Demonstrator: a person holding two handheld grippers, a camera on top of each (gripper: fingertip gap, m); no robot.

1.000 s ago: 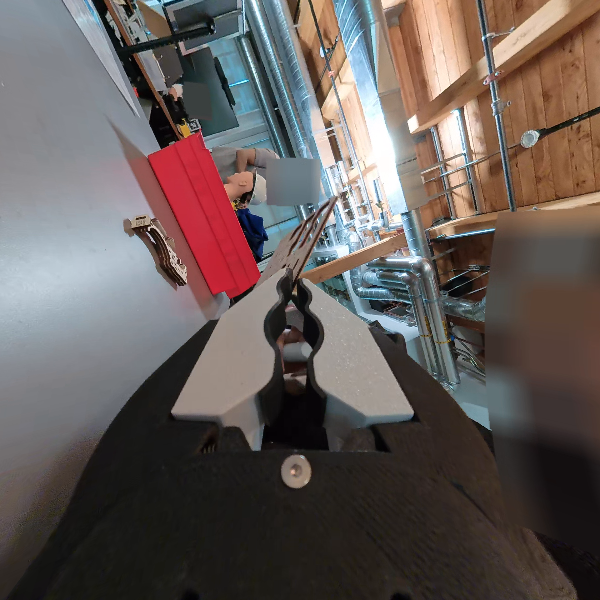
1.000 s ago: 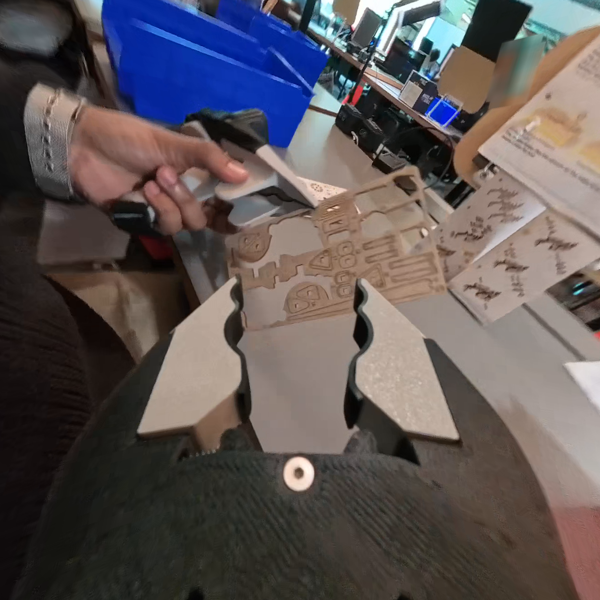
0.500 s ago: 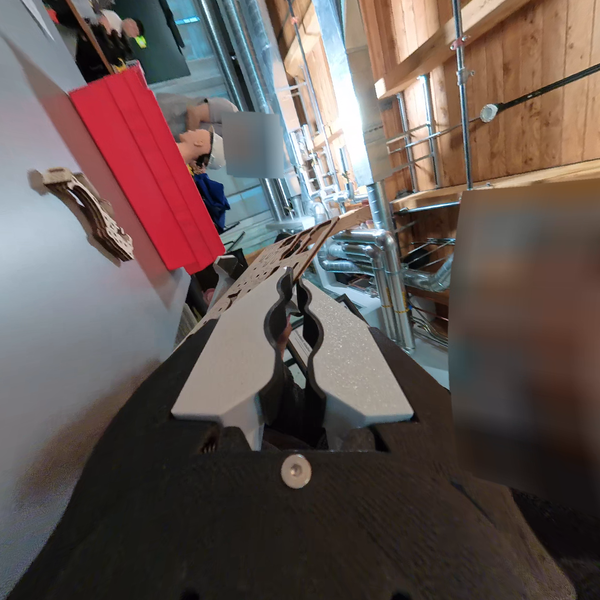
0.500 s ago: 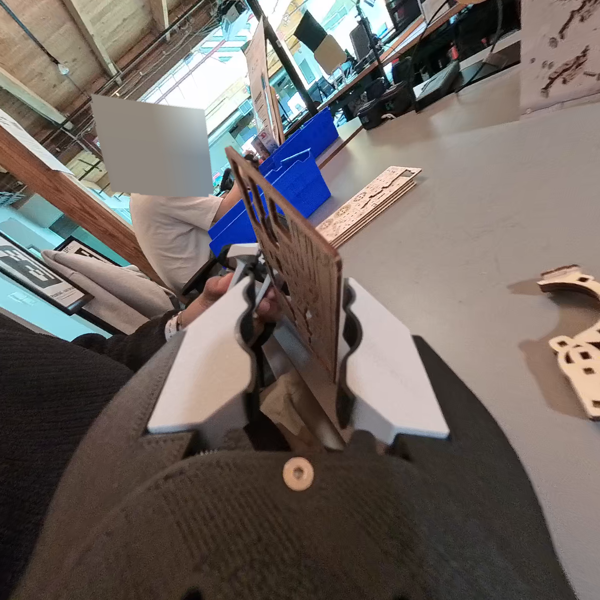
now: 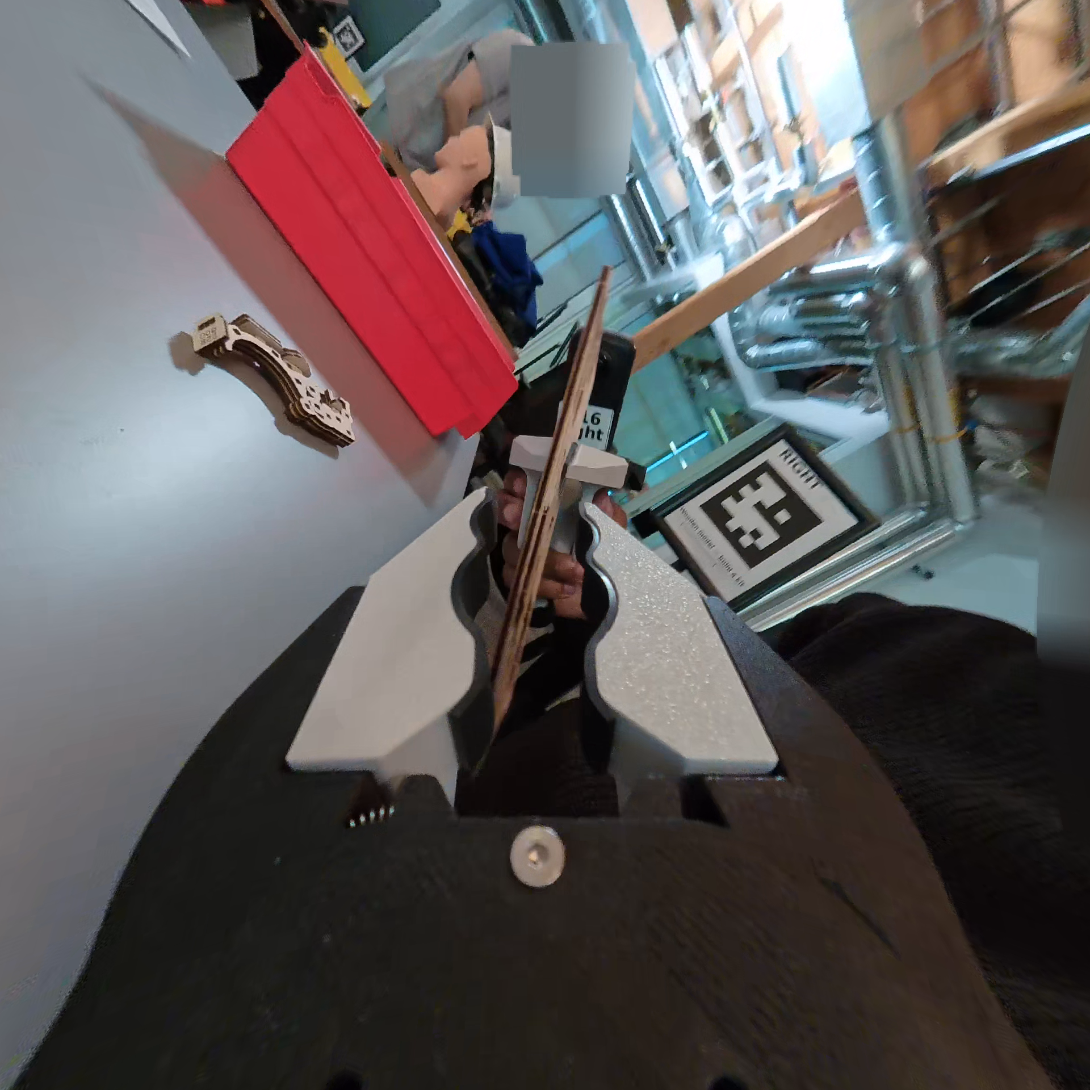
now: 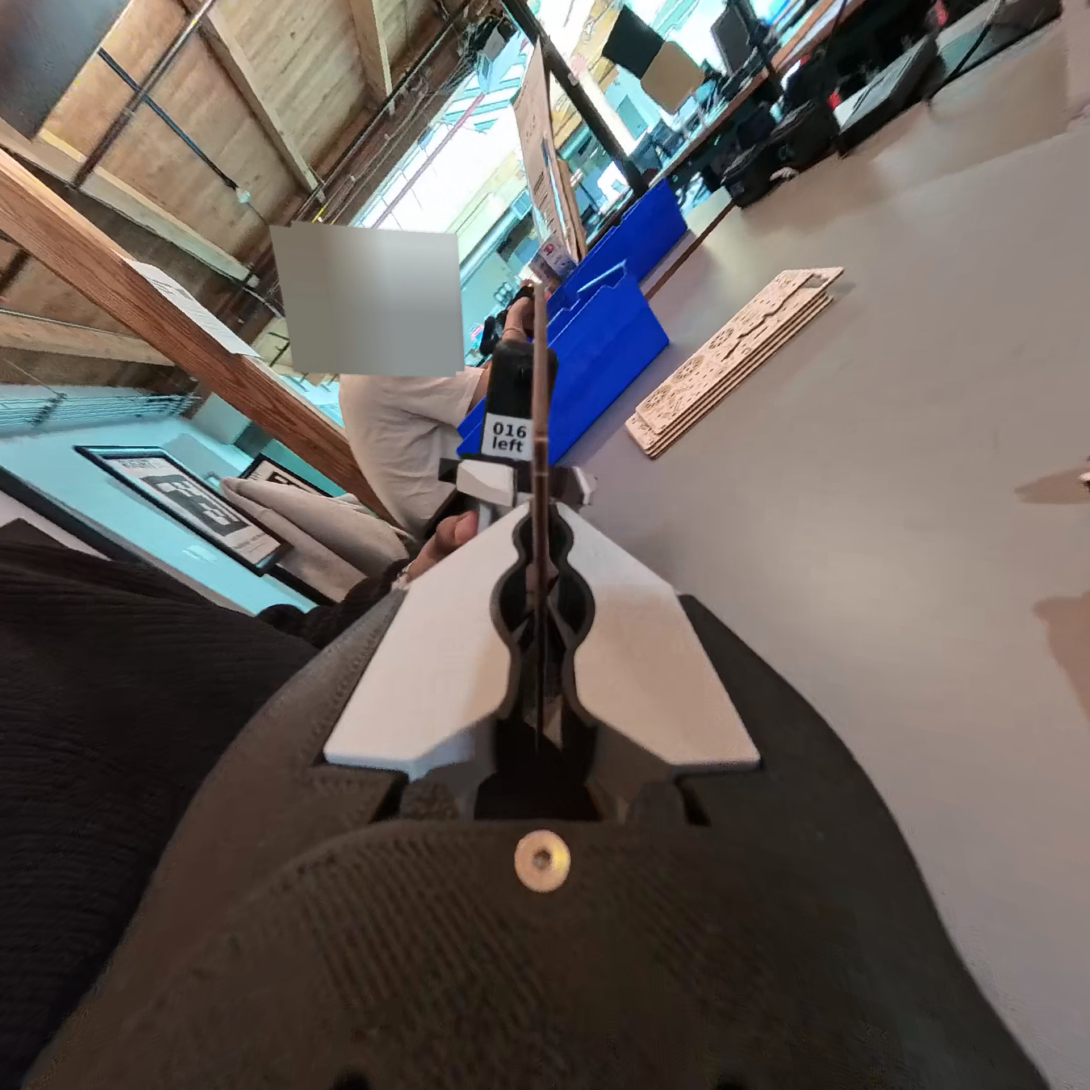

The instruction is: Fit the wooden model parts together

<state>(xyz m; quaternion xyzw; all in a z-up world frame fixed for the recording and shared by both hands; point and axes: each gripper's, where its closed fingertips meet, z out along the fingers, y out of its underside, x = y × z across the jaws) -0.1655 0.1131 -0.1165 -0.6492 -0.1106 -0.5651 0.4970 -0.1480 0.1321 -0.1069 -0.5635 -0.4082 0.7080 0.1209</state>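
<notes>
A thin wooden sheet of model parts (image 5: 527, 590) is held edge-on in the air between both grippers. My left gripper (image 5: 537, 507) is open; the sheet passes through its gap and leans near the left finger. My right gripper (image 6: 539, 522) is shut on the sheet (image 6: 539, 383), which stands upright beyond its fingertips. The right gripper (image 5: 560, 472) faces me in the left wrist view, clamped on the sheet. The left gripper (image 6: 531, 481) shows past the right one with its jaws apart. A partly built wooden piece (image 5: 277, 377) lies on the grey table (image 5: 118, 531).
A red bin (image 5: 365, 248) stands on the table behind the wooden piece. A stack of wooden part sheets (image 6: 737, 360) lies by blue bins (image 6: 596, 348). People sit beyond the table on both sides. A framed marker board (image 5: 761, 519) leans low at the right. From either gripper's tips it is about 15 centimeters to the partly built wooden piece (image 5: 277, 377).
The right gripper closed on the sheet, which stood loose between its open fingers. The left gripper, shut on the sheet before, has opened. The sheet now sits edge-on.
</notes>
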